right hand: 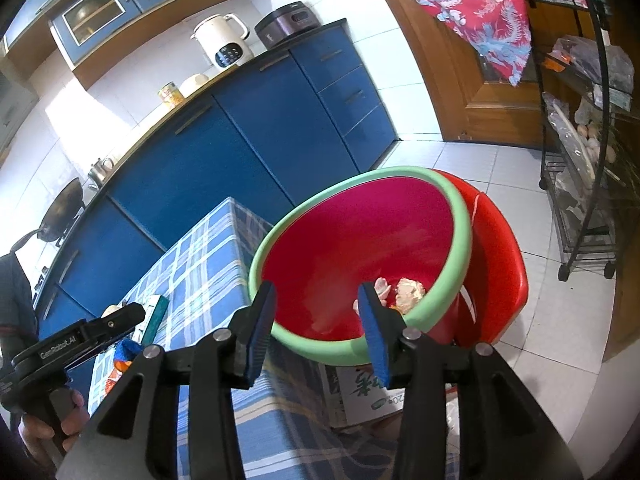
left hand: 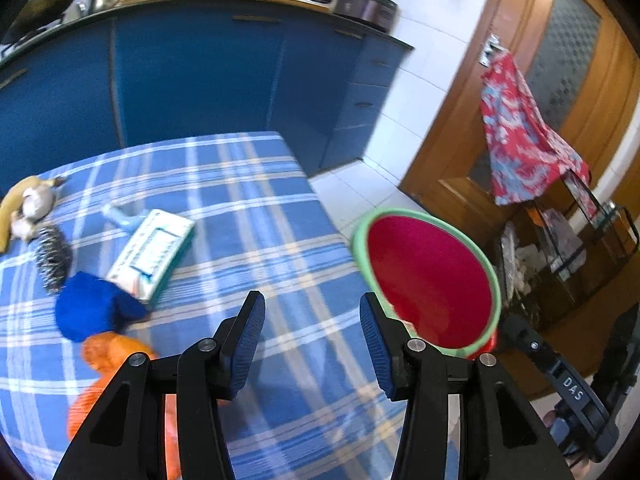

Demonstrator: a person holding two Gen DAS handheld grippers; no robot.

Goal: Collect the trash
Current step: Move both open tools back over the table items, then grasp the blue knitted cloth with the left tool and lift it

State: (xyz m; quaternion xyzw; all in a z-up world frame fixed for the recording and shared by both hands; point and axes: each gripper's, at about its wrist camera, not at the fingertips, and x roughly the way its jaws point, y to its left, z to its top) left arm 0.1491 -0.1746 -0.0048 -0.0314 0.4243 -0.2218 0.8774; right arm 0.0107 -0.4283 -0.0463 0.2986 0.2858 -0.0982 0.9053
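Ahead and to the left of the left claw (left hand: 312, 344), a scatter of trash lies on the blue plaid tablecloth (left hand: 256, 216): an orange wrapper (left hand: 108, 364) nearest, just beside its left finger, then a blue crumpled piece (left hand: 92, 308), a flat carton (left hand: 154, 254) whose long axis runs away from the claw and slightly rightward, a black-and-white striped scrap (left hand: 54, 260), and a banana peel (left hand: 16, 208) farthest. The left claw hangs wide and empty, the nearer tool by far. To its right, off the table edge, a red basin with a green rim (left hand: 432, 280) waits as the bin. The right claw (right hand: 316, 332), also wide and empty, hovers over that basin's near rim, with pale scraps (right hand: 404, 294) already lying inside. Beyond stand blue kitchen cabinets (left hand: 200, 76), a white tiled floor (right hand: 512, 208) and a wooden door (left hand: 532, 72).
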